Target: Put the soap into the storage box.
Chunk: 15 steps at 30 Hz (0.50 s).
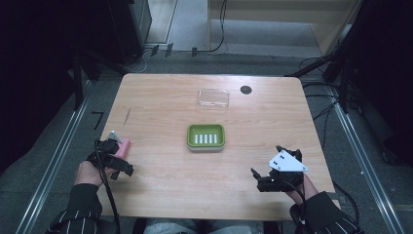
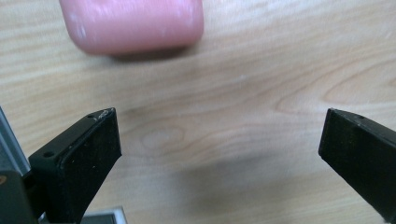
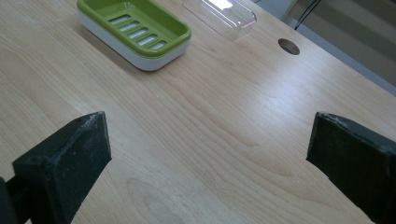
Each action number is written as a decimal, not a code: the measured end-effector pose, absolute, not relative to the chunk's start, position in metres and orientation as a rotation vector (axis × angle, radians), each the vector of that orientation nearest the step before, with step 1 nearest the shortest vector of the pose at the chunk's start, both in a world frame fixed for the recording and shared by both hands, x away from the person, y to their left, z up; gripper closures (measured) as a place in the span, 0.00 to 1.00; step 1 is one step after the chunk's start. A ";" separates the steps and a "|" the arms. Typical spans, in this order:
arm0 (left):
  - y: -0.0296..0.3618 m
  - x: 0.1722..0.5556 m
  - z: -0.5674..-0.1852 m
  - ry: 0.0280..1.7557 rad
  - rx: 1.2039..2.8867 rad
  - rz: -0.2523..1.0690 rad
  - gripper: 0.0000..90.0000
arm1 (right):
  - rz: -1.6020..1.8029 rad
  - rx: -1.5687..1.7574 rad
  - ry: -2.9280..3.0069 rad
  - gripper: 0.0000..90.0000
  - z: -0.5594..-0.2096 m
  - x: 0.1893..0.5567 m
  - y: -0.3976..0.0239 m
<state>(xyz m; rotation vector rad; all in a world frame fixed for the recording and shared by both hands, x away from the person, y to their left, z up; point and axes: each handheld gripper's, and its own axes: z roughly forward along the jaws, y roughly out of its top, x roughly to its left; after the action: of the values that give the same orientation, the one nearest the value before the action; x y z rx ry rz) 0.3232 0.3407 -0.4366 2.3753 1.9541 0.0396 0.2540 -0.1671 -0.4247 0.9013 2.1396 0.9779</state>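
High view: left gripper (image 1: 113, 157) at near-left desk (image 1: 160, 190) edge, pink soap bar (image 1: 125, 145) just beyond its jaws, close but not clamped. Left gripper view: jaws wide apart, bare wood between them, soap bar (image 2: 133, 23) ahead and up-left of the gap, lying flat on desk (image 2: 243, 107), apart from both jaws; touching or not at the tips, cannot tell from above, but own view shows clear gap.

Right gripper (image 1: 265, 178) at near-right of desk, held in a hand (image 1: 297, 187), grey three-cornered plate (image 1: 286, 162) on top. Right gripper view: jaws wide apart, nothing between them but wood. Green soap dish (image 3: 135, 30) well ahead and left of jaws, slotted insert, white base, flat on desk. Clear lid (image 3: 219, 14) farther ahead, just beyond dish, apart from it. Round cable hole (image 3: 288, 46) ahead and right of centre.

High view again: green soap dish (image 1: 206, 137) mid-desk, between the two grippers and farther out than both; clear lid (image 1: 213, 98) behind it, cable hole (image 1: 246, 89) right of lid. Soap bar well apart from dish. Striped sleeves (image 1: 80, 217) at bottom edge.
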 end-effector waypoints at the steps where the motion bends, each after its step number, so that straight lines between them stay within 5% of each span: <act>1: 0.342 0.326 -0.437 1.961 2.366 0.040 0.00 | 0.979 0.903 2.139 0.00 -0.425 0.254 -0.167; 15: 0.344 0.347 -0.432 1.978 2.323 0.102 0.00 | 0.978 0.906 2.138 0.00 -0.425 0.254 -0.168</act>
<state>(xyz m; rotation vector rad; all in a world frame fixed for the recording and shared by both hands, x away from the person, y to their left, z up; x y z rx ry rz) 0.3473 0.3444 -0.4315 2.3231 1.9784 0.1016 0.2538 -0.1677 -0.4248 0.9056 2.1380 0.9784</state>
